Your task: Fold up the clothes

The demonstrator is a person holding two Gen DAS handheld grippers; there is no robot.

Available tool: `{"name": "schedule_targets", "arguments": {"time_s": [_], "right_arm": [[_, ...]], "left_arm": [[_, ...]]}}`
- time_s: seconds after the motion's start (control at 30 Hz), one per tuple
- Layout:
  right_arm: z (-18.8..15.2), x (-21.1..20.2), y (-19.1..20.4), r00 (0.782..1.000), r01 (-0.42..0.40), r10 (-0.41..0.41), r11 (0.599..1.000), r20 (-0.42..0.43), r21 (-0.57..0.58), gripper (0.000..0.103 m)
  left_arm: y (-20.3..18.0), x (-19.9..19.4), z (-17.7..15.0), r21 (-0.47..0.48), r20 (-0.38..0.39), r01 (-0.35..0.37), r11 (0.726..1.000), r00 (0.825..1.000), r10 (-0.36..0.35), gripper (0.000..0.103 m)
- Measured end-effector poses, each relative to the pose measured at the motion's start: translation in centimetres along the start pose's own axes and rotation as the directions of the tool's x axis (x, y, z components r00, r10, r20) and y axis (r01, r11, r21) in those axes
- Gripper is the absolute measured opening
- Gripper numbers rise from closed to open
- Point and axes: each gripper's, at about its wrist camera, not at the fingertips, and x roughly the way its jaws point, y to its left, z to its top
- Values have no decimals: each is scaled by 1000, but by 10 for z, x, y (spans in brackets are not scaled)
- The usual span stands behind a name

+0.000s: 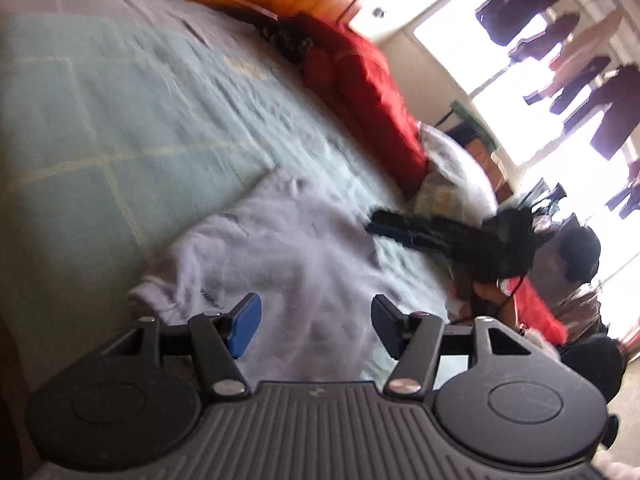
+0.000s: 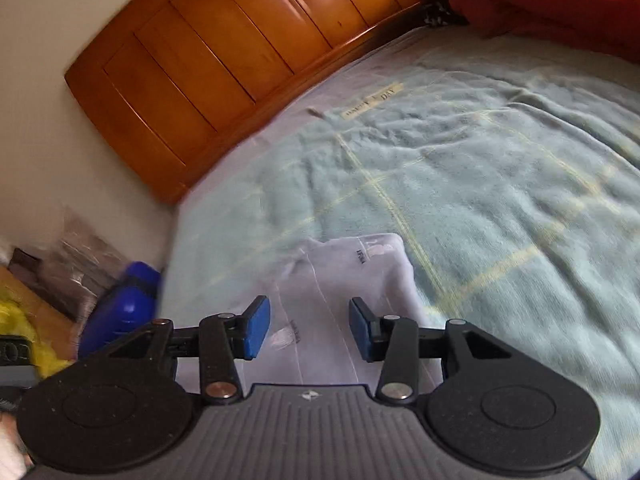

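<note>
Though blurred, perhaps hanging clothes (image 1: 568, 52) leftward

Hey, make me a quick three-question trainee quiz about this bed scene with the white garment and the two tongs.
1. True or false: the left tongs are clamped on the white garment.
2. What lies under the white garment? A) bare wood B) pale green blanket C) red quilt
3. Fill in: behind the bed stands a wooden ____.

Key:
1. False; both the left tongs and the right tongs are open, nothing gripped.
2. B, the pale green blanket.
3. headboard.
</note>
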Motion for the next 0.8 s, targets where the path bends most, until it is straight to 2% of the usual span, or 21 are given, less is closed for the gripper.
{"name": "schedule_targets", "arguments": {"time_s": [0.03,0.07,0.1,0.17,0.2,0.27,0.37,0.43,0.47,0.5,0.57,0.63,0.7,0.8], "right_arm": [[-2,12,-4,998,65,-65,998,-4,-17,49],[-4,21,-10,995,102,-102,995,-9,-19,41],[-6,25,-16,994,112,-112,994,1,-17,33],[-5,16,-20,993,119,-119,993,27,-13,32],[-3,11,-16,989,145,-144,989,43,-29,39],[0,0,-8,982,181,-176,982,74,-61,48],[3,-1,9,987,138,-130,986,92,-95,49],[1,13,19,991,123,-115,985,75,-119,54],[-1,26,22,990,136,-130,981,53,-136,62],[-3,36,25,988,151,-146,977,38,-153,64],[-8,46,30,983,186,-183,964,32,-188,67],[-7,37,37,980,196,-197,958,13,-211,67],[-10,12,48,983,181,-182,949,21,-258,68],[-27,-29,64,987,157,-152,924,43,-349,76]], "left_arm": [[6,9,-2,3,-7,-35,999,999,35,61],[10,11,-3,3,-9,-45,999,999,45,60],[11,12,-4,3,-10,-47,999,999,47,57],[15,13,-6,3,-11,-53,999,999,53,54],[17,14,-7,3,-12,-55,998,998,55,54],[9,5,-5,56,2,-70,996,998,70,63],[-3,-1,-3,148,20,-71,986,997,69,65],[-2,8,-4,145,9,-69,987,998,69,66],[1,14,-6,135,1,-82,987,997,83,67],[5,22,-8,131,-7,-111,985,994,113,65],[3,19,-10,148,4,-129,981,992,130,63],[-7,8,-10,183,13,-147,972,989,147,63],[-20,-6,-14,262,27,-157,952,987,156,66],[-38,-19,-31,391,61,-176,904,984,165,70]]}}
